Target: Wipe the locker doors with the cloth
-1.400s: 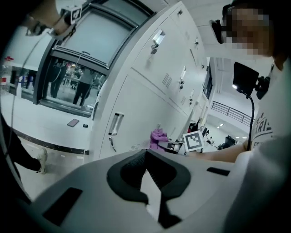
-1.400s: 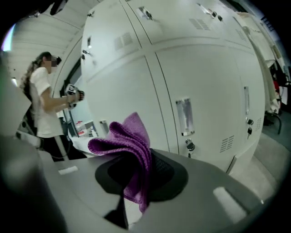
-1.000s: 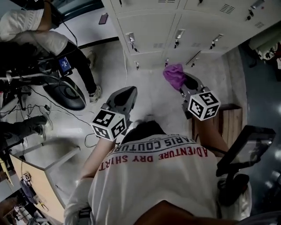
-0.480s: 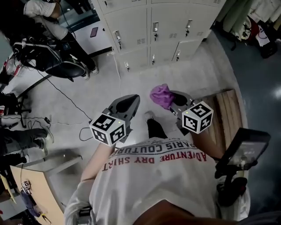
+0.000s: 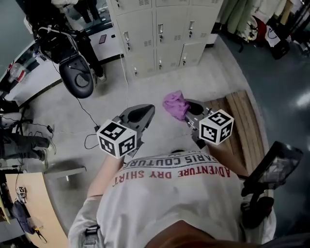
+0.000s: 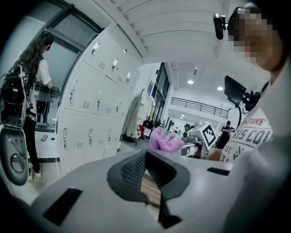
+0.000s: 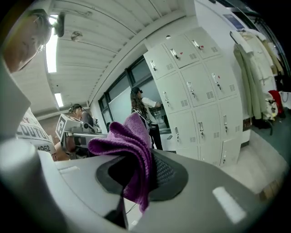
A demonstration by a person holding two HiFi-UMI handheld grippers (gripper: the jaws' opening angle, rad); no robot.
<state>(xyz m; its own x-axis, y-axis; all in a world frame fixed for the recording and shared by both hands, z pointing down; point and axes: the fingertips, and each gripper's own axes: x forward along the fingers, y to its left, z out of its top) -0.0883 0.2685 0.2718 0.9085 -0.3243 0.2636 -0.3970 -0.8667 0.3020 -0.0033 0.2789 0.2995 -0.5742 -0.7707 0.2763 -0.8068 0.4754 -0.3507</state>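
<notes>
The bank of pale locker doors point(image 5: 160, 34) stands across the floor, well away from both grippers. A purple cloth point(image 5: 174, 103) bunches out of my right gripper point(image 5: 188, 109), whose jaws are shut on it. In the right gripper view the cloth point(image 7: 132, 145) drapes over the jaws, with the lockers point(image 7: 200, 91) beyond. My left gripper point(image 5: 142, 114) is held level beside the right one, shut with nothing in it. From the left gripper view I see its jaws point(image 6: 146, 157) closed, the lockers point(image 6: 91, 104) to the left and the cloth point(image 6: 164, 141) to the right.
A wooden bench point(image 5: 247, 121) lies on the floor to the right. An office chair point(image 5: 77, 77) and loose cables point(image 5: 92, 121) are to the left, and a person point(image 7: 141, 107) stands at the lockers' left end. Coats point(image 5: 242, 14) hang right of the lockers.
The lockers have dropped back and look smaller in the head view as the person moved away from them. Both grippers keep their pose, the right one still holding the cloth.
</notes>
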